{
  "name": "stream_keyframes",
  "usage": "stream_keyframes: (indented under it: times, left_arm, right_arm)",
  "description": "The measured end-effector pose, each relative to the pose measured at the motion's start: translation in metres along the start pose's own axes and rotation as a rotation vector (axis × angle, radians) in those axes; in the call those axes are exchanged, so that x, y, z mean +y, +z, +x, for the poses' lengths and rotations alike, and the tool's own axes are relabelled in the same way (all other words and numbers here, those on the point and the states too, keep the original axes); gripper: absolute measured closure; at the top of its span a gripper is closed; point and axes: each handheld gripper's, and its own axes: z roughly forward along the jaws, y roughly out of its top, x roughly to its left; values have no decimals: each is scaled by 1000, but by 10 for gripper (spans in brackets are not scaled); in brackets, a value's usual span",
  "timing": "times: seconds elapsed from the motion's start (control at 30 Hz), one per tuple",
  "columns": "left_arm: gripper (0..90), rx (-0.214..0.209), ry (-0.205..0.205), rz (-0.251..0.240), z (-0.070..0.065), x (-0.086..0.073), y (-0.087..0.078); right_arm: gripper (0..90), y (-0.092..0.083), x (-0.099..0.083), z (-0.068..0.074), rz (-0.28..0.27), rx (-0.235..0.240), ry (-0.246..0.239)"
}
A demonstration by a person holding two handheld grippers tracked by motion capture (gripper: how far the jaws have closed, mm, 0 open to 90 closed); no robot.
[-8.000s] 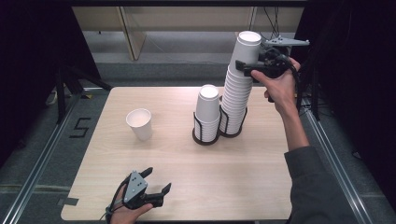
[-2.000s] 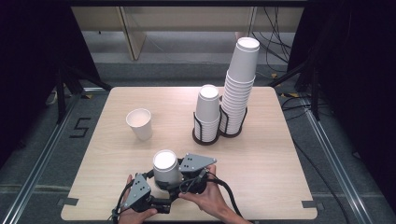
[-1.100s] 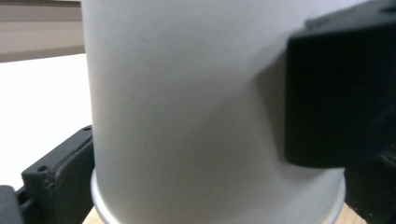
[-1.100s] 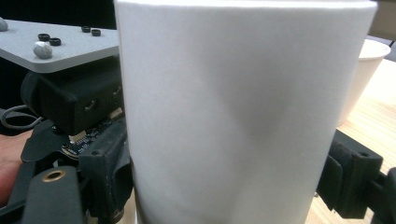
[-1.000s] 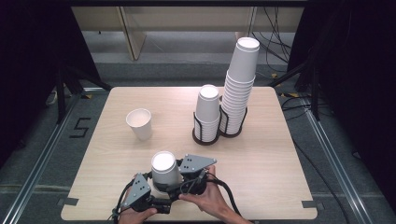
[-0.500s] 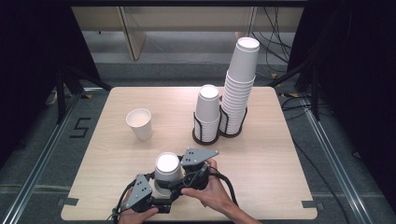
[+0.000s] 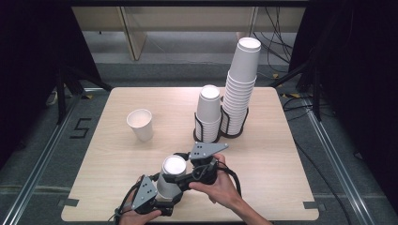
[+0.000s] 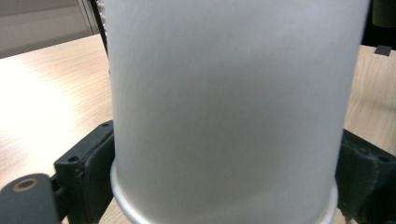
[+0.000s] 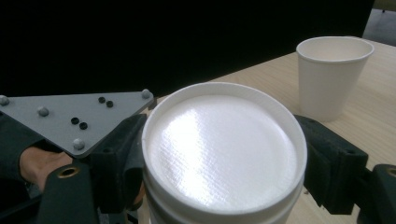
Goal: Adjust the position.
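A light wooden table (image 7: 117, 168) stands on a grey floor (image 7: 42, 159). On it, left of the middle, sits one upright cup (image 7: 140, 123). Toward the far right, two black wire holders (image 7: 233, 132) stand just beside each other, each bearing a stack of upside-down cups (image 7: 241, 79).

Your left black two-jaw gripper (image 7: 165, 199) carries a grey three-cornered plate (image 7: 147, 192) dotted with small studs and dark holes — so does your right black gripper (image 7: 184, 179). Brass-ringed screw holes mark the jaw bases; black cables trail behind both.
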Motion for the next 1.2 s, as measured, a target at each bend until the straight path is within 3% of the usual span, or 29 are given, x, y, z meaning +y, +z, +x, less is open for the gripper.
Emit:
stream_keyframes:
  times: [0.17, 0.23, 0.27, 0.33, 0.43, 0.53, 0.57, 0.6, 0.67, 0.73, 0.8, 0.83, 0.87, 0.9, 0.97, 1.03, 1.2]
  left_arm:
    - [30, -2, 3, -70, -1, -1, 0]
    - [22, 4, 6, -78, -1, 0, -2]
    - [19, 7, 5, -107, -2, 0, -1]
    - [18, 18, 46, -114, 0, 1, -3]
    - [18, 22, 56, -121, -1, 1, -2]
    - [17, 17, 69, -151, -3, 1, -1]
    - [20, 20, 80, -125, -3, 2, -2]
    - [26, 16, 72, -116, -3, 1, -3]
    - [42, 8, 77, -132, -2, 2, -2]
    - [55, 12, 86, -106, -2, 3, -4]
    - [68, 10, 93, -107, -2, 4, -5]
    - [75, 4, 87, -117, -2, 4, -4]
    - [81, 1, 91, -121, -2, 4, -4]
    - [85, 3, 99, -114, -2, 4, -4]
    - [95, -4, 92, -111, -2, 4, -4]
    - [98, -5, 98, -87, -2, 4, -5]
    - [85, -7, 98, -82, -1, 4, -4]
  right_arm:
    - [260, -4, 1, -2, -26, 9, 41]
    - [262, -7, 2, -3, -34, 7, 82]
    - [262, -8, 2, -4, -41, 16, 107]
    - [263, -9, 1, -7, -68, 25, 129]
    - [263, -10, -1, -9, -83, 40, 176]
    - [263, -8, -3, -10, -76, 44, 180]
    - [263, -9, -3, -8, -70, 50, 208]
    - [263, -8, -3, -9, -71, 48, 203]
    - [262, -8, -4, -11, -76, 44, 182]
    - [260, -8, -4, -12, -72, 54, 200]
    - [256, -10, -5, -13, -71, 62, 225]
    - [254, -10, -4, -16, -72, 70, 211]
    - [252, -11, -5, -15, -65, 69, 239]
    - [250, -11, -5, -17, -68, 77, 221]
    - [247, -12, -6, -19, -61, 76, 249]
    - [246, -12, -7, -21, -58, 82, 243]
    - [251, -12, -8, -22, -57, 82, 246]
